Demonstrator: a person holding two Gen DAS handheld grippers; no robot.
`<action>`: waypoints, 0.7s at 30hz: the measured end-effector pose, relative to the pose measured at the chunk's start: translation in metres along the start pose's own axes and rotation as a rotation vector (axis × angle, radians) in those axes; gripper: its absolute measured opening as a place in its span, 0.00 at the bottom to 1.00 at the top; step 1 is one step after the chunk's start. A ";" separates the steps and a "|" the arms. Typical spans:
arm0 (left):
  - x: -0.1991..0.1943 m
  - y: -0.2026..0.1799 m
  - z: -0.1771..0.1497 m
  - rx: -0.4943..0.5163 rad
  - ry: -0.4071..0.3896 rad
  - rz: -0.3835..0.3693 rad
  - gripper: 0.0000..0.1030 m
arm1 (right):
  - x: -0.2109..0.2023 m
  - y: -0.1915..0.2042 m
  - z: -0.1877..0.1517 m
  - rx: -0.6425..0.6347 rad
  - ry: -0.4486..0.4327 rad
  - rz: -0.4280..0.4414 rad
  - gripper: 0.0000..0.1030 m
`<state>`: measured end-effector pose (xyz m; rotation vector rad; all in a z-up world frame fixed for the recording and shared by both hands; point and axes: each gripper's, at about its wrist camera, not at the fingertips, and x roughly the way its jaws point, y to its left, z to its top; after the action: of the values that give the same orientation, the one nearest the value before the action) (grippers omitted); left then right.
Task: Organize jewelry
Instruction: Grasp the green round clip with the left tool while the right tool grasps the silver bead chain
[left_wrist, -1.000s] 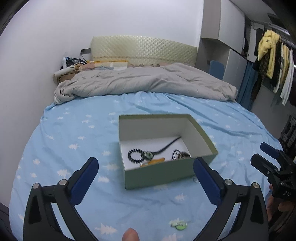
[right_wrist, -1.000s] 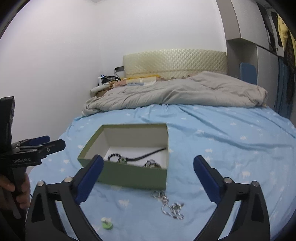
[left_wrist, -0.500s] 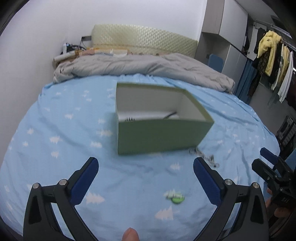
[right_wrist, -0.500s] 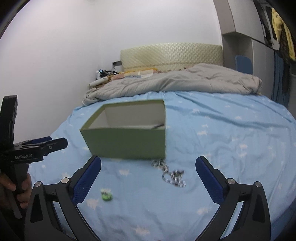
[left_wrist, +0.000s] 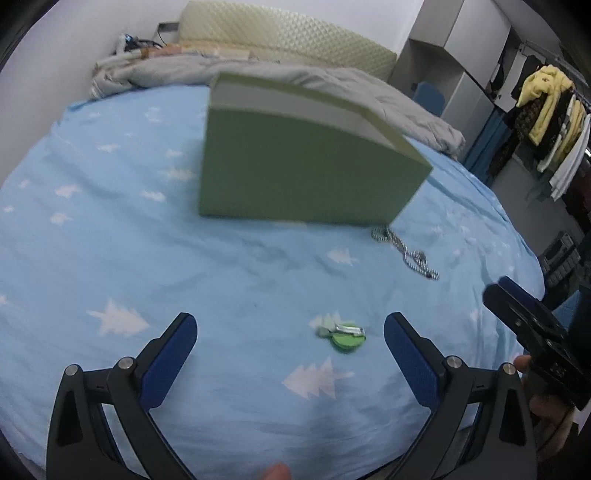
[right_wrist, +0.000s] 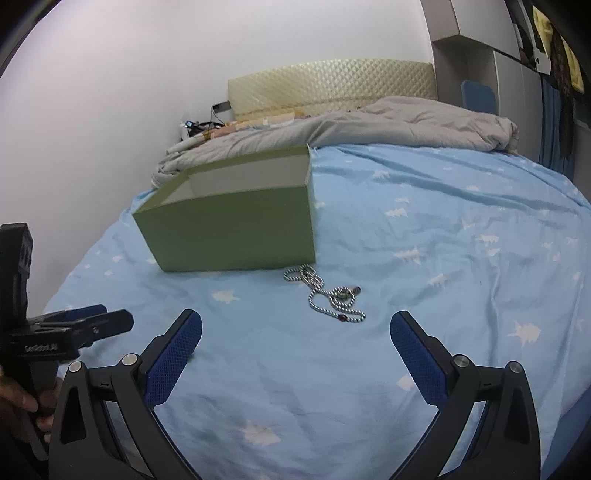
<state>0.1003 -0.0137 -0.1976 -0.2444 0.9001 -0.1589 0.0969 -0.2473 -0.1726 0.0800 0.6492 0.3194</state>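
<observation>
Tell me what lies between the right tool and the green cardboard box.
The silver bead chain lies on the blue bedsheet between the open right tool and the green cardboard box, seen in the right wrist view.

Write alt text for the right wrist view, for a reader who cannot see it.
An open right gripper hovers empty over a blue tree-print bedsheet, pointed at a silver bead-chain necklace lying loose just in front of an open green box. The left gripper, held in a hand, shows at the left edge; a rumpled grey duvet lies behind.
</observation>
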 end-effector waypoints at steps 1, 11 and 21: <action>0.003 0.000 -0.001 -0.002 0.004 -0.008 0.98 | 0.003 -0.001 -0.002 0.002 0.007 -0.001 0.97; 0.039 -0.017 -0.012 0.021 0.070 -0.096 0.72 | 0.052 -0.022 0.007 -0.020 0.039 -0.027 0.87; 0.050 -0.039 -0.013 0.138 0.071 -0.076 0.40 | 0.102 -0.025 0.007 -0.071 0.171 -0.018 0.69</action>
<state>0.1193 -0.0650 -0.2327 -0.1454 0.9465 -0.3006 0.1845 -0.2388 -0.2302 -0.0209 0.8068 0.3341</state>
